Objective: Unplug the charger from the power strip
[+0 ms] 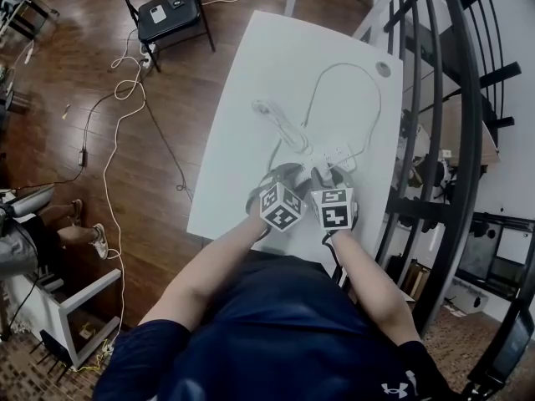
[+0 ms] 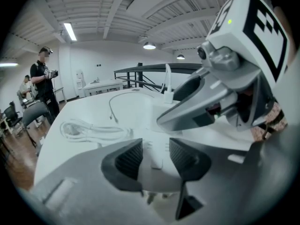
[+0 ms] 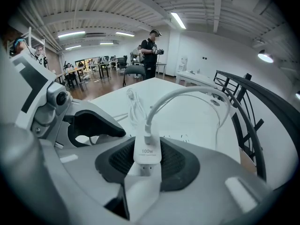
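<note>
Two grips: left gripper (image 2: 155,157) clamps the power strip (image 2: 158,142) between its jaws, steadying it so right gripper (image 3: 147,165), squeezing the charger (image 3: 147,149), can pull

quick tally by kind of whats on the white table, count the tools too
charger: 1
power strip: 1
cables: 2, the charger cable and the bundled cord
tools: 2, the left tool and the right tool
total: 6

It is a big office room, with rows of desks (image 3: 101,69), a folding chair (image 1: 167,11), strip lights (image 3: 178,20) and a wood floor (image 1: 67,57).
</note>
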The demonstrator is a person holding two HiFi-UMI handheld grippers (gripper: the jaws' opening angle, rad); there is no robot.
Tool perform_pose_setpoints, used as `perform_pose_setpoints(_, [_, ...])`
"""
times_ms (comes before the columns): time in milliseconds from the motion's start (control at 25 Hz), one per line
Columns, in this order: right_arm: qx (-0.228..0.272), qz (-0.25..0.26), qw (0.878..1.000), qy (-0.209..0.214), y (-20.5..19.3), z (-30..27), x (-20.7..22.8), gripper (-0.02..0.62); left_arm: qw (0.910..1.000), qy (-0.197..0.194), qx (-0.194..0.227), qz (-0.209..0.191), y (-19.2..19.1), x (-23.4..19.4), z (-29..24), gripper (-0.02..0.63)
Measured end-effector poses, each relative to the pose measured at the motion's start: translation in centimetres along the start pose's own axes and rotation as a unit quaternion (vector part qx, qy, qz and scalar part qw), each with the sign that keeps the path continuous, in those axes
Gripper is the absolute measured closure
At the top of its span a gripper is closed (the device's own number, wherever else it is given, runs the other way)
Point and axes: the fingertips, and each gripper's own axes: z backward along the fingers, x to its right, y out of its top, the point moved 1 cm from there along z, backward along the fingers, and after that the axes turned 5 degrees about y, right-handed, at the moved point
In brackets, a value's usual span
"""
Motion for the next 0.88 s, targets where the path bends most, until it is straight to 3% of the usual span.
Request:
perform_pose_setpoints(320, [-0.003,-0.007,1.000,-0.003,-0.1,0.5,0.2,0.455,1.0000,0.001,-0.008,-0.002,0.1,0.4,-0.1,0.423])
perform_pose_setpoints(560, [0.043,-0.015,0.999,0.000,2.6,2.2,-0.4,0.454,0.9999,-0.003,-0.014,-0.004,0.0,0.0,0.0,0.423])
perform_pose_setpoints(880, [0.058,-0.129,0.989,0.037,1.8,3.9,1.0,0.454,0.9999,-0.013,-0.005,0.008,0.0,-0.1,-0.1,0.428])
